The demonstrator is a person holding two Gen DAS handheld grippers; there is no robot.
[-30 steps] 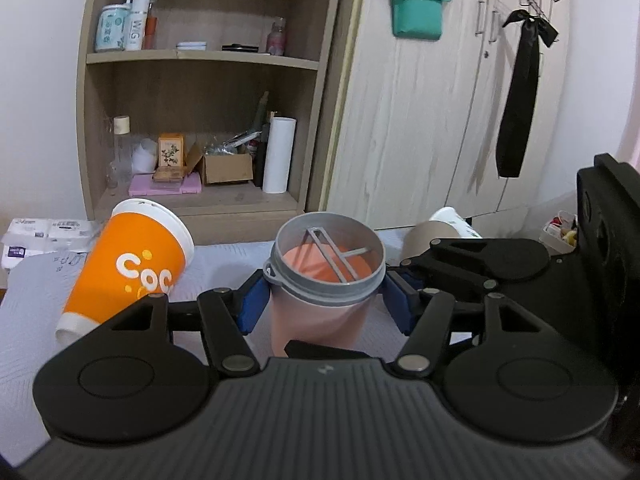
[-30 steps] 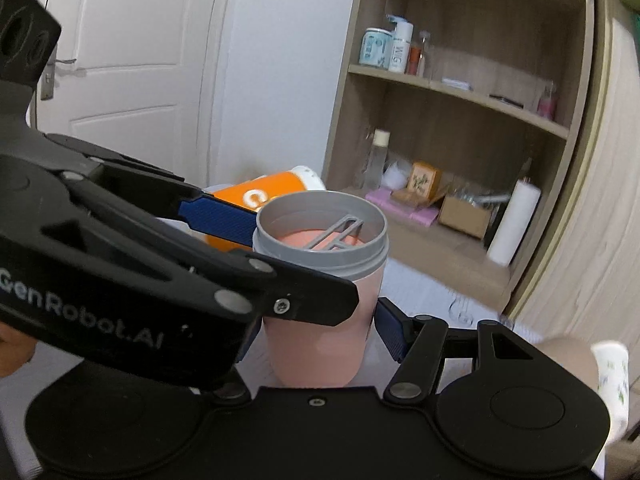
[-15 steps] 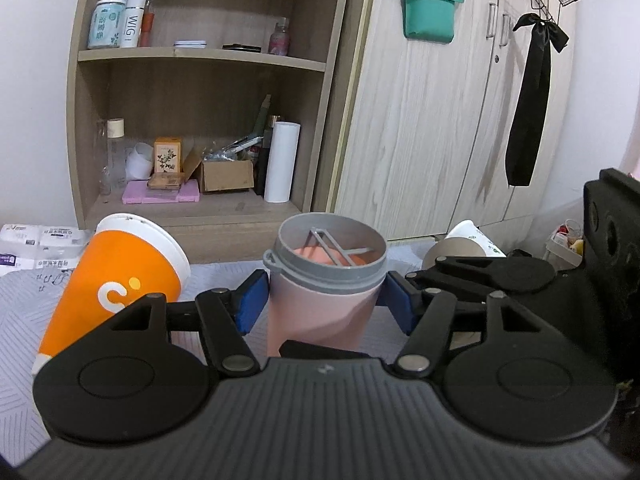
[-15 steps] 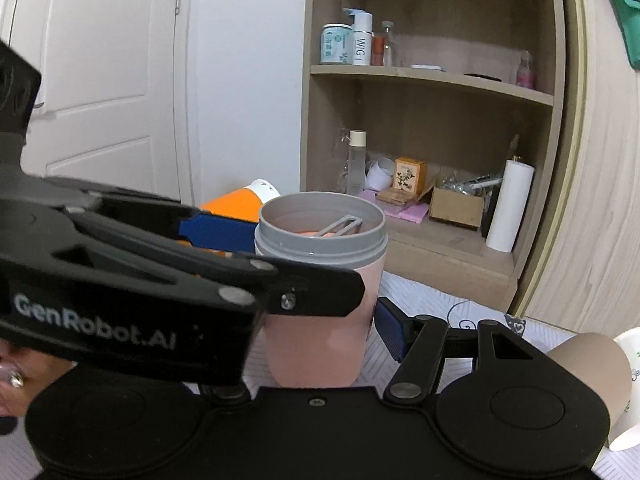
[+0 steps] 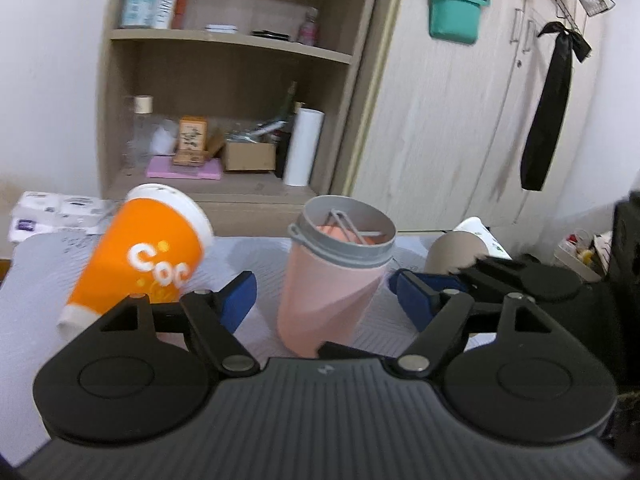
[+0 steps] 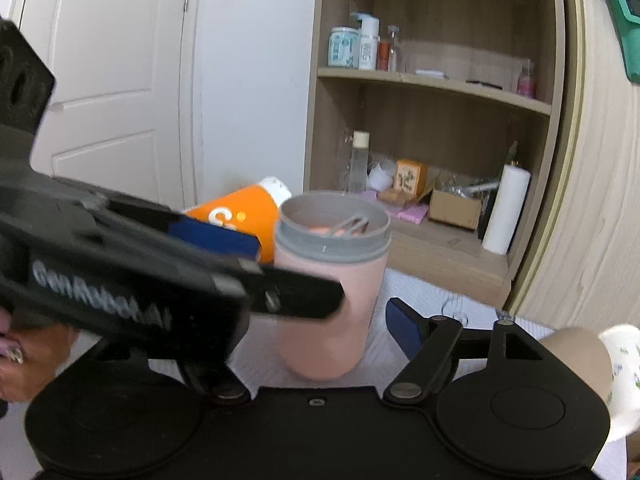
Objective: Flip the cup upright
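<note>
A pink cup with a grey rim (image 5: 332,280) stands upright on the grey cloth, mouth up. My left gripper (image 5: 324,296) is open, its blue pads apart from the cup on both sides. The cup also shows in the right wrist view (image 6: 332,280). My right gripper (image 6: 320,316) is open around it; only its right blue pad (image 6: 402,326) shows, the left one hidden behind the left gripper's black body (image 6: 120,264).
An orange paper cup (image 5: 140,260) lies tilted to the left of the pink cup. A brown and white paper cup (image 5: 460,248) lies on its side to the right. A wooden shelf unit (image 5: 224,80) and cupboard doors (image 5: 460,120) stand behind the table.
My left gripper has opened and let go of the pink cup, which now stands free. My right gripper's jaws have also widened. Both views shifted slightly.
</note>
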